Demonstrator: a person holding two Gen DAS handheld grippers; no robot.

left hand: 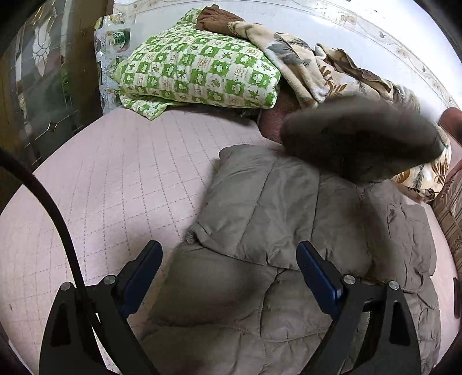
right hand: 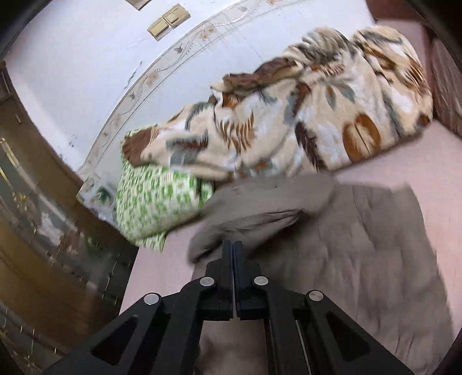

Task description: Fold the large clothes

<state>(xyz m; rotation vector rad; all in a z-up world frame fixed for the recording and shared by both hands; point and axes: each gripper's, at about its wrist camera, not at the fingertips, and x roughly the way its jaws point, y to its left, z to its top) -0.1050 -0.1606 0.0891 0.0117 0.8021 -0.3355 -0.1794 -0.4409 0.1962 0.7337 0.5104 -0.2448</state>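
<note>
pink quilted bed [left hand: 101, 173], grey puffy jacket [left hand: 260, 216] lying below the green pillow [left hand: 196, 75]; right gripper [right hand: 234, 248] clamped on its sleeve [right hand: 245, 222], left gripper [left hand: 228, 268] gaping, empty, so slick fabric could slip mid-fold

— What is under everything?

— A big pink quilted bed cover [left hand: 115, 178]. It has stitched squares all over it and spreads out ahead of the tool and off to its left.

— And at the far end?

— A white wall [right hand: 86, 57] with a thin flower border [right hand: 161, 69] curving across it. Two beige switches [right hand: 169, 21] sit high up on it.

— What is off to the left side?

— A brown wooden door [right hand: 40, 178] with patterned glass [left hand: 37, 57]. It looks dark there.

— Is the room bright?

— Yes, the wall is very bright and the bed is softly lit.

— Anything on the right?

— A reddish striped cushion or headboard [left hand: 450, 213], at the edge. I cannot tell which.
</note>
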